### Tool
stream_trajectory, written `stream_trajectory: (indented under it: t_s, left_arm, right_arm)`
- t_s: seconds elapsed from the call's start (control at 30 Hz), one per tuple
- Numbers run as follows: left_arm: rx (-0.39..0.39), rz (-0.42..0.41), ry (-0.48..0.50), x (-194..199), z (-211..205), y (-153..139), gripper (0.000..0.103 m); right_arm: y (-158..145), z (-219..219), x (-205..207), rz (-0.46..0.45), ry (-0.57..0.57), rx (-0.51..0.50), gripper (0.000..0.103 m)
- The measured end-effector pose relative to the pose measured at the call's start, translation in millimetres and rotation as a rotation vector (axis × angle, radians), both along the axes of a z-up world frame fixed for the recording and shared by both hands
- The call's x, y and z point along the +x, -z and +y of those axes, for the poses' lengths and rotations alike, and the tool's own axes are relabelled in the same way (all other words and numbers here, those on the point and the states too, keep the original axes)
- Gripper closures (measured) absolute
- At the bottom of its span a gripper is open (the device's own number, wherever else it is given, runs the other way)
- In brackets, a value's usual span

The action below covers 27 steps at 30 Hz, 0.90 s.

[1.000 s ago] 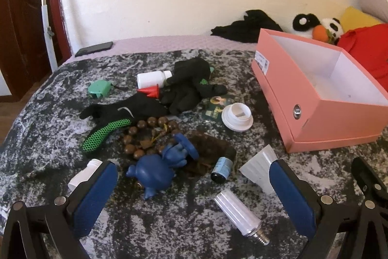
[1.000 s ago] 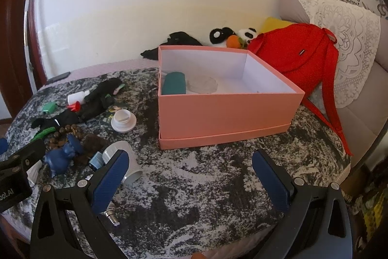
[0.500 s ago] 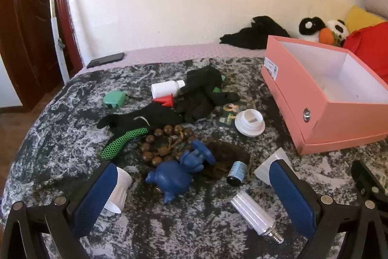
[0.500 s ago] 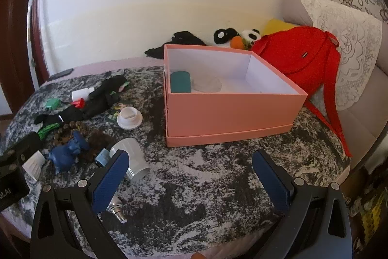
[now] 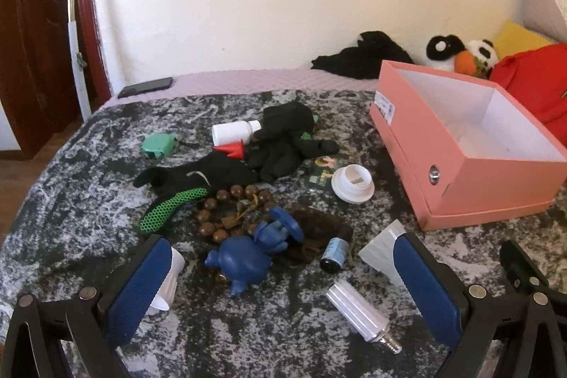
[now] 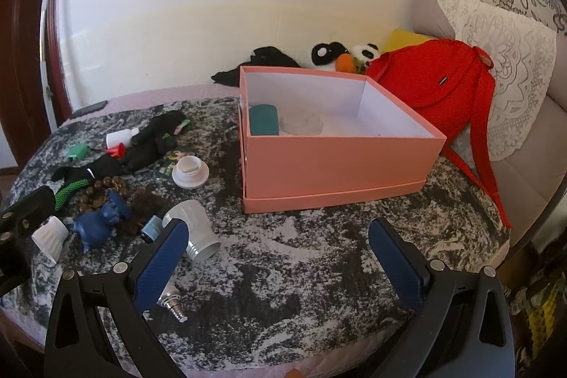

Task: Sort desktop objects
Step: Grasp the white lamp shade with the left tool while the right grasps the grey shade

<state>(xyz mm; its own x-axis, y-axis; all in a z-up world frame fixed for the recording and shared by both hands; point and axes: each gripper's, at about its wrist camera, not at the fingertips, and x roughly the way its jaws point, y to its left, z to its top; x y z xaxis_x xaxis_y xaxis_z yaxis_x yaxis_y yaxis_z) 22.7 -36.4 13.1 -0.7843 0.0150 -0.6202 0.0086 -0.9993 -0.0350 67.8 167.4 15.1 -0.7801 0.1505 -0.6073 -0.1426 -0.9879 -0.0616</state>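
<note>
A bed (image 5: 88, 201) under a grey marbled blanket sits against a white wall, strewn with small things; going left to right in the left wrist view: a green tape measure (image 5: 157, 145), a white cup (image 5: 170, 282) on its side just behind the left finger, black gloves (image 5: 283, 139), a ring of wooden beads (image 5: 226, 204), a blue toy (image 5: 248, 254), a white lid (image 5: 352, 183), a clear bulb (image 5: 361, 310), then the pink box (image 5: 460, 172), which in the right wrist view already holds a teal roll (image 6: 264, 124); the left hand-held gripper (image 5: 276, 300) is released and empty, the right hand-held gripper (image 6: 280, 261) likewise spread on nothing; the step looks like choosing the next item, probably the toy; the next move calls for lowering and centring the fingers around it.
</note>
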Motion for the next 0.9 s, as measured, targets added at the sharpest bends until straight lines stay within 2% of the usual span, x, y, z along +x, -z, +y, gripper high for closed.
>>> stream_trajectory:
  t_s: [0.2, 0.43, 0.73, 0.9]
  left_arm:
    - [-0.004, -0.023, -0.038, 1.2, -15.6, 8.3, 0.0]
    - [-0.004, -0.084, -0.086, 2.4, -53.0, 20.9, 0.0]
    - [-0.068, -0.235, -0.109, -23.8, -115.1, 82.7, 0.0]
    - [-0.047, -0.323, -0.13, -40.7, -128.9, 113.5, 0.0]
  right_arm:
    - [5.5, 4.0, 1.1, -0.012, -0.014, -0.028, 0.0]
    - [19.8, 2.2, 1.2, -0.038, -0.094, -0.021, 0.0]
    - [37.5, -10.3, -16.2, -0.082, -0.244, -0.045, 0.0]
    - [52.1, -17.1, -32.8, -0.118, -0.285, -0.063, 0.0]
